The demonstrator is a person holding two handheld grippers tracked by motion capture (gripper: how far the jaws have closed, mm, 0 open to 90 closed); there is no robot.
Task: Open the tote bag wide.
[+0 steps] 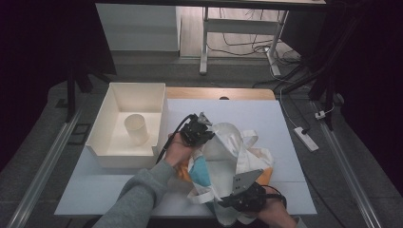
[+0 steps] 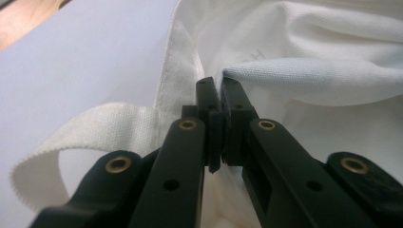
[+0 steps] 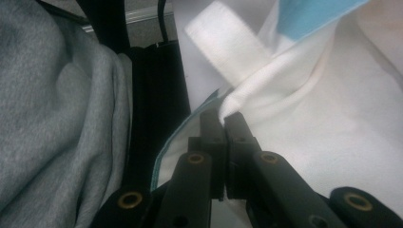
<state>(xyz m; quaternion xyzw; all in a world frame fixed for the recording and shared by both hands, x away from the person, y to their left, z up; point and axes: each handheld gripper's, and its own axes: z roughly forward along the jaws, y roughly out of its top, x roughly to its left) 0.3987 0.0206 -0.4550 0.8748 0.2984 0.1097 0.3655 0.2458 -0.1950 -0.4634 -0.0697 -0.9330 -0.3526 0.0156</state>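
Note:
A white cloth tote bag [image 1: 230, 149] lies crumpled on the white table top, with something light blue [image 1: 202, 172] and something orange [image 1: 266, 175] showing at its mouth. My left gripper [image 1: 200, 131] is at the bag's upper left rim; in the left gripper view [image 2: 217, 88] its jaws are shut on a fold of the white cloth [image 2: 304, 78]. My right gripper [image 1: 240, 197] is at the bag's near edge, and the right gripper view [image 3: 223, 121] has it shut on the cloth hem [image 3: 266, 102]. One bag strap [image 2: 71, 137] loops loose beside the left jaws.
A white open bin [image 1: 114, 97] stands at the table's left with a pale cylinder [image 1: 135, 128] inside. A grey sleeve [image 1: 138, 197] comes in from the bottom and lies close to the right gripper [image 3: 52, 118]. A power strip [image 1: 306, 138] lies on the floor to the right.

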